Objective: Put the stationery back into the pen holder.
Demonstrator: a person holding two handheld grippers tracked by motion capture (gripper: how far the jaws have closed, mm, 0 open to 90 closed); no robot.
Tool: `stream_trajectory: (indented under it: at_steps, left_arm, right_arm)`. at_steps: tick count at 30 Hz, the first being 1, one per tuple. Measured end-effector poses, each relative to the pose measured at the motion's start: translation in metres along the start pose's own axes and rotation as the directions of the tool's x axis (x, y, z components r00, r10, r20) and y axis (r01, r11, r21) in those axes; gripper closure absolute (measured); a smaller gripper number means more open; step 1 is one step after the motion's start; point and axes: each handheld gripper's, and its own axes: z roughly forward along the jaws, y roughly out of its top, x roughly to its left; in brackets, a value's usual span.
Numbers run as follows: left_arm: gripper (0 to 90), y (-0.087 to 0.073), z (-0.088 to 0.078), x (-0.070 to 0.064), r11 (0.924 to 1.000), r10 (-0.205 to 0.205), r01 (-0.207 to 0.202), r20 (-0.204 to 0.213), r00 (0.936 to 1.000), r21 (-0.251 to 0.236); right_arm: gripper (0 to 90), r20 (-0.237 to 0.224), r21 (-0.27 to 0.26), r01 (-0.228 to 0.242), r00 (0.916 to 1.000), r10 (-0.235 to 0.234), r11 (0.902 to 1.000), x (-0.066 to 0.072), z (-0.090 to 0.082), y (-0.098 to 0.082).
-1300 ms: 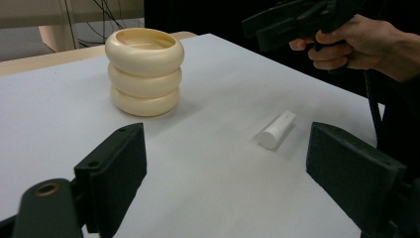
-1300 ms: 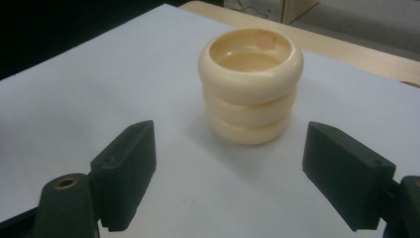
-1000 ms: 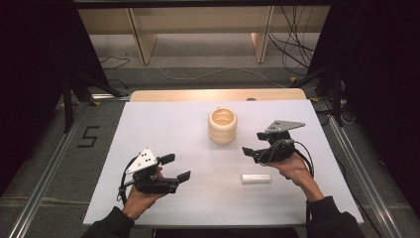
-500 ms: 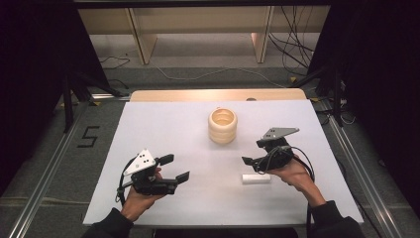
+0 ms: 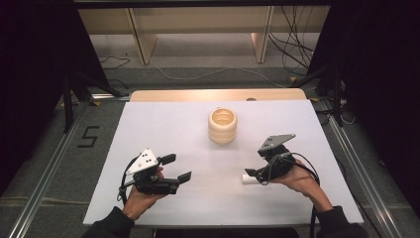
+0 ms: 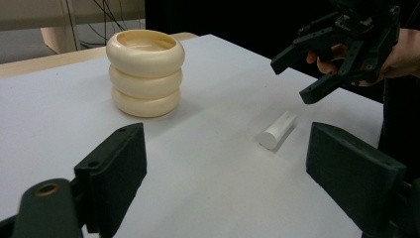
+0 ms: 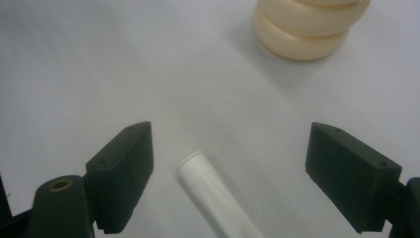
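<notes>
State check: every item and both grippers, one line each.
White tube: lying flat on the table, free, between the right gripper's fingers.
Cream ringed vase: upright, untouched, apart from the tube.
Right gripper: open, over the tube.
Left gripper: open, holding nothing.

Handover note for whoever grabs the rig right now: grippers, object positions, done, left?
Right hand-held gripper: open, jaws either side of the small white plastic tube, not closed on it.
Left hand-held gripper: open, holds nothing, at the near left of the white table top.
Tube lies flat on the table, near right. The cream ribbed ring-stack holder stands upright mid-table, apart from the tube.
Done: approach to the tube.
Left: close on the tube and lift it; probably it goes to the holder.
</notes>
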Motion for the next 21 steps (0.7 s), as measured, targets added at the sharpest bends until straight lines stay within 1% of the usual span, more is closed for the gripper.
stream_trajectory:
  at_steps: [2, 4, 5, 6, 7, 8, 10, 12, 13, 15, 16, 19, 21]
  left_arm:
    - [15.5, 0.000, 0.000, 0.000, 1.0000, 0.006, -0.006, 0.002, 1.0000, 0.005]
    - [15.5, 0.000, -0.001, 0.000, 1.0000, 0.003, -0.003, 0.001, 1.0000, -0.003]
    - [15.5, 0.000, -0.001, -0.001, 1.0000, 0.000, 0.000, 0.001, 1.0000, -0.004]
    - [15.5, 0.000, -0.001, -0.001, 1.0000, 0.001, -0.001, 0.001, 1.0000, -0.004]
    - [15.5, 0.000, -0.001, 0.000, 1.0000, 0.010, -0.010, 0.001, 0.9999, 0.001]
    - [15.5, 0.000, -0.001, 0.000, 0.9999, 0.011, -0.011, 0.002, 0.9999, 0.002]
    - [15.5, 0.000, -0.001, -0.001, 1.0000, 0.007, -0.007, 0.003, 1.0000, 0.002]
    - [15.5, 0.000, -0.001, -0.001, 1.0000, 0.010, -0.010, 0.002, 1.0000, 0.002]
    - [15.5, 0.000, -0.001, -0.001, 1.0000, 0.009, -0.010, 0.001, 1.0000, 0.002]
    - [15.5, 0.000, 0.000, 0.000, 1.0000, 0.008, -0.008, 0.002, 1.0000, 0.005]
    - [15.5, -0.001, 0.000, -0.001, 1.0000, 0.006, -0.006, 0.003, 1.0000, 0.007]
    - [15.5, 0.000, 0.000, -0.001, 0.9999, 0.009, -0.009, 0.004, 0.9999, 0.006]
    - [15.5, -0.001, 0.000, -0.001, 1.0000, 0.007, -0.007, 0.004, 1.0000, 0.006]
  right_arm:
    - [19.7, -0.014, 0.032, 0.012, 0.9998, -0.012, 0.9994, 0.002, 0.001, -0.001]
    - [19.8, -0.021, 0.057, 0.020, 0.9996, -0.019, 0.9982, 0.003, 0.002, -0.002]
    - [19.8, -0.027, 0.071, 0.027, 0.9993, -0.025, 0.9971, 0.004, 0.003, -0.002]
    - [19.8, -0.031, 0.094, 0.021, 0.9993, -0.018, 0.9953, 0.005, 0.004, -0.003]
    - [19.9, -0.032, 0.111, 0.028, 0.9992, -0.025, 0.9934, 0.005, 0.006, -0.004]
    - [20.4, -0.032, 0.129, 0.041, 0.9988, -0.037, 0.9908, 0.004, 0.009, -0.005]
    - [21.0, -0.025, 0.160, 0.040, 0.9990, -0.036, 0.9864, 0.005, 0.013, -0.006]
    - [21.9, -0.018, 0.183, 0.060, 0.9982, -0.058, 0.9814, 0.003, 0.017, -0.008]
    - [22.6, -0.008, 0.200, 0.062, 0.9981, -0.061, 0.9778, 0.003, 0.019, -0.009]
    - [23.6, -0.007, 0.222, 0.069, 0.9976, -0.069, 0.9725, 0.003, 0.022, -0.010]
    - [24.5, -0.015, 0.230, 0.081, 0.9967, -0.080, 0.9697, 0.002, 0.024, -0.011]
    - [26.0, -0.023, 0.263, 0.085, 0.9964, -0.082, 0.9611, 0.001, 0.028, -0.012]
    - [27.5, -0.024, 0.272, 0.096, 0.9954, -0.093, 0.9575, 0.000, 0.031, -0.012]
